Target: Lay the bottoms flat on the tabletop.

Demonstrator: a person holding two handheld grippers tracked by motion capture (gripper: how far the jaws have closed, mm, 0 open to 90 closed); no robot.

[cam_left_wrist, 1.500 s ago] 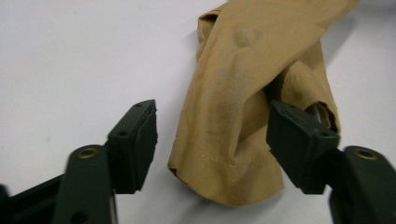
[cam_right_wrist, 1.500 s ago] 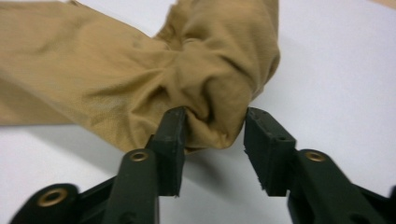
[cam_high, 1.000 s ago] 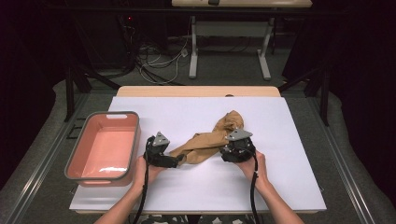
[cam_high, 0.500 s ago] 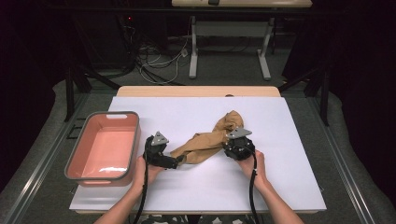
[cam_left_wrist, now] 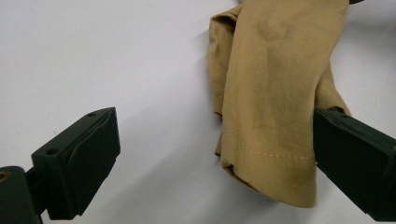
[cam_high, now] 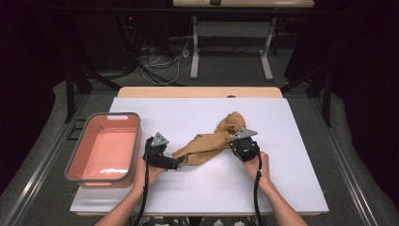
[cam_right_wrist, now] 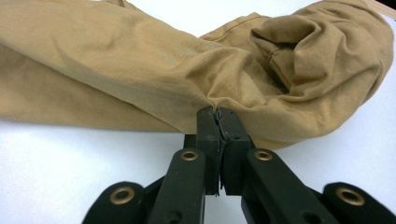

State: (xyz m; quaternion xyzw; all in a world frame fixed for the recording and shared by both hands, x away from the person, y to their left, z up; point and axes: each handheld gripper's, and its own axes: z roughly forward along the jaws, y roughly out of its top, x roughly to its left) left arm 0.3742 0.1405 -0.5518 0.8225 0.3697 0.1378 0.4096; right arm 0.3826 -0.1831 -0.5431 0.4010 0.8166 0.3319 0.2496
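A tan cloth (cam_high: 207, 143) lies bunched and stretched slantwise across the white table top (cam_high: 282, 188). My left gripper (cam_high: 181, 162) lies at the cloth's lower left end, open, its jaws just having widened. In the left gripper view the hemmed end of the cloth (cam_left_wrist: 275, 93) lies between the jaws of that gripper (cam_left_wrist: 215, 126), against the right one and apart from the left one. My right gripper (cam_high: 234, 143) has just closed and is shut on a fold at the near edge of the cloth (cam_right_wrist: 140, 70). The right gripper's (cam_right_wrist: 218, 114) two tips meet on the fabric.
A pink tray (cam_high: 134, 141) with a grey rim stands at the table's left side, close to my left hand. Bare wooden table edge (cam_high: 197, 92) shows at the back. Beyond it, table legs and cables sit on the dark floor.
The right gripper has edged slightly into the cloth's near edge. The left hand and the cloth lie much as before.
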